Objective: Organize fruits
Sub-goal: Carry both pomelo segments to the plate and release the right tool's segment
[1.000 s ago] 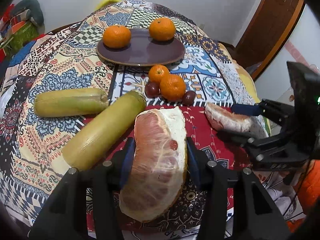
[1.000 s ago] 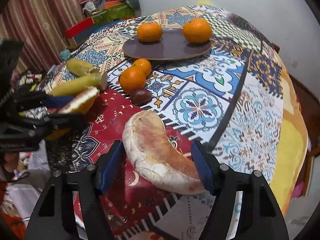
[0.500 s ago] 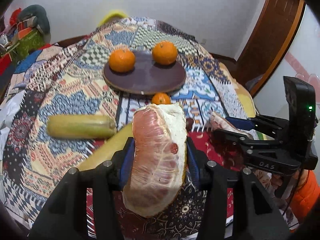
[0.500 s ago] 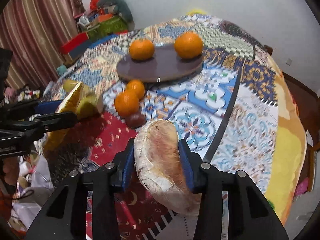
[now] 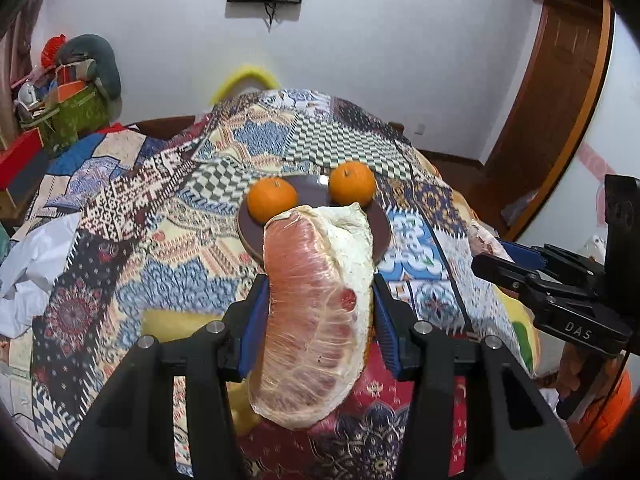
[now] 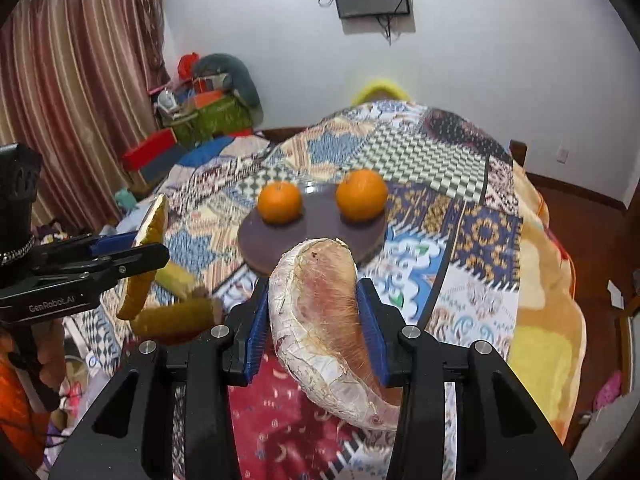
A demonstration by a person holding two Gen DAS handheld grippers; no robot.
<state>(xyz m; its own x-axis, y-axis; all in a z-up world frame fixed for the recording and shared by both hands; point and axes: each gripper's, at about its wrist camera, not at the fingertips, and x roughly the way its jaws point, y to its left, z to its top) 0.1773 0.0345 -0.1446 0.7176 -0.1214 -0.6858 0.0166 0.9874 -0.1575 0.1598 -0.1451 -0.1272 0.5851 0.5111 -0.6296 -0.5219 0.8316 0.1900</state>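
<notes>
My left gripper point(image 5: 318, 312) is shut on a large pink pomelo wedge point(image 5: 316, 300) and holds it above the patterned table. My right gripper point(image 6: 312, 312) is shut on a second pomelo wedge point(image 6: 320, 312), also held in the air. Ahead lies a dark purple plate point(image 6: 320, 224) with two oranges point(image 6: 279, 202) point(image 6: 361, 195) on it. In the left wrist view the plate point(image 5: 382, 228) is partly hidden behind my wedge. The left gripper point(image 6: 132, 256) with its wedge edge-on shows at left in the right wrist view; the right gripper point(image 5: 492, 256) shows at right in the left wrist view.
Two yellow-green cane pieces point(image 6: 176, 316) lie on the tablecloth point(image 6: 440, 168) at left, below the left gripper. A pile of boxes and bags point(image 6: 200, 116) stands by the curtain at back left. A wooden door point(image 5: 560, 80) is at right.
Both grippers have lifted their pomelo wedges off the table and risen and tilted up toward the plate. The loose oranges and grapes in front of the plate have dropped out of sight behind the wedges.
</notes>
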